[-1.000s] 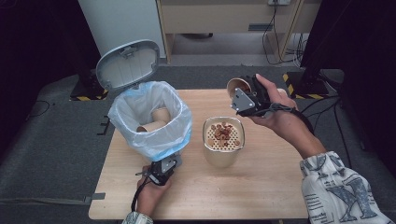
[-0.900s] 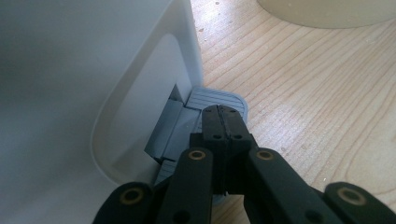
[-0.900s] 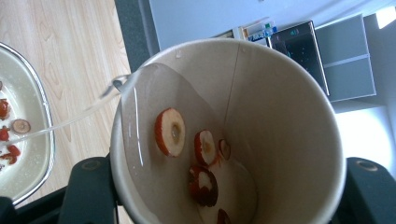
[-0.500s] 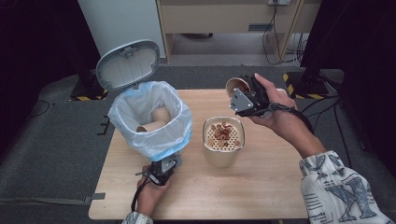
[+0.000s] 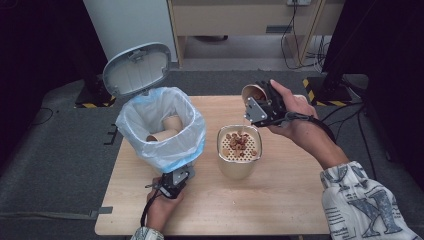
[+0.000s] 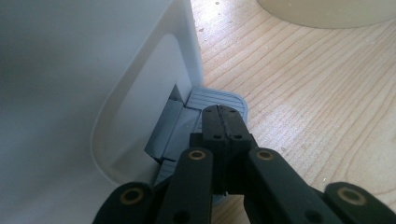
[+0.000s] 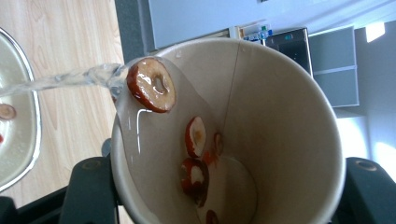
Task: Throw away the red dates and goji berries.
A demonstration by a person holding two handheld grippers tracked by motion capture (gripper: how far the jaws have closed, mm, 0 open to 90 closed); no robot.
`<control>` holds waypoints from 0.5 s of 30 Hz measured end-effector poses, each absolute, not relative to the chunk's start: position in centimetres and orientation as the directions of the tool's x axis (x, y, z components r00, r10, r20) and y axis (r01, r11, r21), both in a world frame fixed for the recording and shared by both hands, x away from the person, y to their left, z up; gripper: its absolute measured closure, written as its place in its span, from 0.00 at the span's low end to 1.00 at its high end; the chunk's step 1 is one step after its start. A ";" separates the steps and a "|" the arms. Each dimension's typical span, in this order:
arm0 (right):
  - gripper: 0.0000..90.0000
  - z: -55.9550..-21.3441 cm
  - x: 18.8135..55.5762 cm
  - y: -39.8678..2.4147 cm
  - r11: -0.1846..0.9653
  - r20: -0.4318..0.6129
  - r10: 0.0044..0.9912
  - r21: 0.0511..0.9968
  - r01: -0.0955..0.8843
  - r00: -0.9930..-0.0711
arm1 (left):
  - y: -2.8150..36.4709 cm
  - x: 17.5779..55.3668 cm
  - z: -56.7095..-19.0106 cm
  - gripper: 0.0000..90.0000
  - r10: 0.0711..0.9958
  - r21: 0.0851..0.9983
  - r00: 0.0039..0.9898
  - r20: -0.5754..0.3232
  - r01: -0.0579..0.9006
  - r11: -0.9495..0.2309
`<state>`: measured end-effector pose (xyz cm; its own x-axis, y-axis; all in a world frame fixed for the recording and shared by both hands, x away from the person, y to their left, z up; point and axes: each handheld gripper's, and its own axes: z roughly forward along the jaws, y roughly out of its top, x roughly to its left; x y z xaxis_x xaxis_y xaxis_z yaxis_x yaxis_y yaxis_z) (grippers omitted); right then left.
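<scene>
Paper cup [image 7: 261, 140], tan and smooth-walled, sits tipped on its side between the right tongs [image 5: 260, 102], whose black jaws are closed against its round wall. A thin clear stream of water [image 7: 60, 80] runs off its lip, and a sliced red fruit ring [image 7: 152, 85], glossy and wet, hangs at that lip; more slices cling to the inner wall. The cup is held just above and behind the strainer bowl [image 5: 239, 172], a cream round vessel with a perforated insert holding reddish pieces.

Left of that bowl, the left tongs [image 6: 223, 122] have their ribbed black jaws pressed fully together with nothing between them, their tips resting on the grey ridged pedal [image 6: 215, 99] at the foot of a white plastic bin [image 5: 165, 152]. That bin's domed lid [image 5: 135, 69] stands raised, and its crinkled pale blue liner [image 5: 192, 135] holds other paper cups. All stand on a light wood-grain tabletop [image 5: 280, 210].
</scene>
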<state>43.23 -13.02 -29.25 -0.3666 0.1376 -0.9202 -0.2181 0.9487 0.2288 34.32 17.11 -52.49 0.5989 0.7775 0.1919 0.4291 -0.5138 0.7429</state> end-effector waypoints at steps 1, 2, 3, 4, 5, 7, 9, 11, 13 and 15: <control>0.38 -29.2 43.2 -13.0 0.949 -0.920 0.137 0.228 -0.217 -0.367 | 17.1 34.3 -52.5 0.99 0.777 0.743 0.599 0.192 0.428 -0.514; 0.39 -29.2 43.2 -13.0 0.948 -0.921 0.138 0.229 -0.220 -0.364 | 17.1 34.3 -52.5 0.99 0.777 0.743 0.600 0.193 0.428 -0.515; 0.39 -29.2 43.2 -13.0 0.949 -0.922 0.136 0.227 -0.220 -0.364 | 17.1 34.3 -52.5 0.99 0.777 0.743 0.599 0.193 0.428 -0.515; 0.39 -29.2 43.2 -13.0 0.951 -0.923 0.133 0.222 -0.217 -0.361 | 17.1 34.3 -52.5 0.99 0.777 0.743 0.600 0.193 0.428 -0.515; 0.39 -29.2 43.2 -13.0 0.951 -0.925 0.129 0.218 -0.219 -0.358 | 17.1 34.3 -52.5 0.99 0.777 0.743 0.599 0.193 0.428 -0.515; 0.39 -29.3 43.2 -13.0 0.954 -0.927 0.119 0.206 -0.219 -0.355 | 17.1 34.3 -52.5 0.99 0.776 0.742 0.600 0.194 0.428 -0.516; 0.39 -29.3 43.2 -13.0 0.955 -0.931 0.114 0.199 -0.220 -0.348 | 17.1 34.3 -52.5 0.99 0.777 0.743 0.600 0.193 0.427 -0.515; 0.39 -29.4 43.2 -12.9 0.961 -0.937 0.088 0.170 -0.220 -0.338 | 17.1 34.3 -52.5 0.99 0.777 0.743 0.599 0.194 0.427 -0.515; 0.39 -29.4 43.1 -12.9 0.961 -0.936 0.086 0.169 -0.221 -0.341 | 17.1 34.3 -52.5 0.99 0.777 0.743 0.599 0.193 0.428 -0.515; 0.39 -29.4 43.2 -12.9 0.959 -0.937 0.088 0.170 -0.225 -0.337 | 17.1 34.3 -52.5 0.99 0.776 0.743 0.600 0.194 0.427 -0.515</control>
